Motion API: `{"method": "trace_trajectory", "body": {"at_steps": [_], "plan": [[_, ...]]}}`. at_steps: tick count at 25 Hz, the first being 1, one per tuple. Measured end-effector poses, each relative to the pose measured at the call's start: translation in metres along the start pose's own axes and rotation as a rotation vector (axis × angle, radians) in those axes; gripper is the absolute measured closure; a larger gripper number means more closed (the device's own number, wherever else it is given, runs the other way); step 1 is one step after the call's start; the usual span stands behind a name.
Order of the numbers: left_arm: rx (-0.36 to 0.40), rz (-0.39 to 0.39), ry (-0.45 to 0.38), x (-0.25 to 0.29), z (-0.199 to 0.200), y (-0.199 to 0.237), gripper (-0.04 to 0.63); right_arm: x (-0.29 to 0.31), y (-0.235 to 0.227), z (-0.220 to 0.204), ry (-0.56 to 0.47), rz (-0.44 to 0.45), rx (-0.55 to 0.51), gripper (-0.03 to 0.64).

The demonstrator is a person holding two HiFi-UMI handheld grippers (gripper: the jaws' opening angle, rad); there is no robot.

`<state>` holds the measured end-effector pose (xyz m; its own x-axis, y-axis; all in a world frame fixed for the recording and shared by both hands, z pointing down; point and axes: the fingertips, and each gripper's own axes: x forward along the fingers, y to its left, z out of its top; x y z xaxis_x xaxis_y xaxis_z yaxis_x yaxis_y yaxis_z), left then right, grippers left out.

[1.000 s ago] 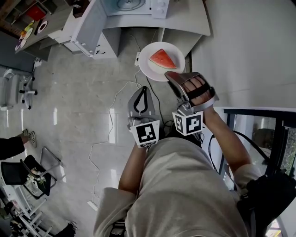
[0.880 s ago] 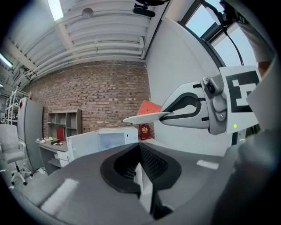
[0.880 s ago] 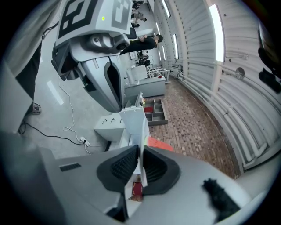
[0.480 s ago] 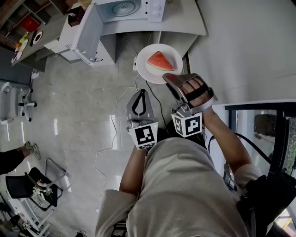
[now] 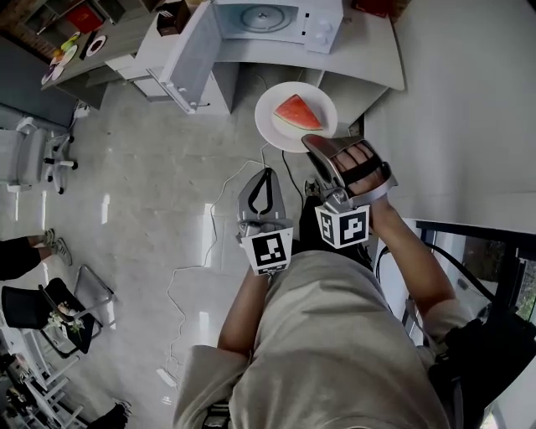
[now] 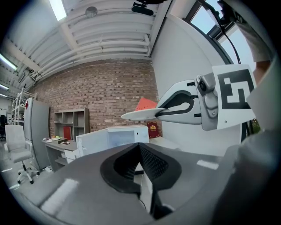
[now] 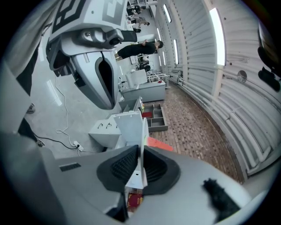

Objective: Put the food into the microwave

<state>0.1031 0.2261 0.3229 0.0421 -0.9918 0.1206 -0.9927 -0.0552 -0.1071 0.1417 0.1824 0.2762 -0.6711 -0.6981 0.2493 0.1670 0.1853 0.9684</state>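
A red watermelon wedge lies on a white plate, which is carried level above the floor. My right gripper is shut on the plate's near rim; in the right gripper view the plate stands edge-on between the pads, with the wedge beyond them. My left gripper hangs to the left of the plate, apart from it, shut and holding nothing. Ahead, the white microwave stands on a grey counter with its door swung open to the left.
A cable and a power strip lie on the floor under the plate. A white wall runs along the right. A side desk with dishes, an office chair and a person's feet are on the left.
Both grippers and the plate have travelled forward toward the microwave, which now sits nearer and more central. The grip on the plate is unchanged.
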Motion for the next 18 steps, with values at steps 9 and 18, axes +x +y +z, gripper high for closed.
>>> {"method": "trace_trajectory", "body": {"at_steps": [9,18], "plan": [[-0.019,0.129,0.046,0.053,-0.011,0.033,0.588,0.08,-0.014,-0.019,-0.125,0.003,-0.013,0.588],[-0.044,0.219,0.09,0.138,-0.015,0.028,0.588,0.137,-0.012,-0.075,-0.22,0.025,-0.037,0.588]]}}
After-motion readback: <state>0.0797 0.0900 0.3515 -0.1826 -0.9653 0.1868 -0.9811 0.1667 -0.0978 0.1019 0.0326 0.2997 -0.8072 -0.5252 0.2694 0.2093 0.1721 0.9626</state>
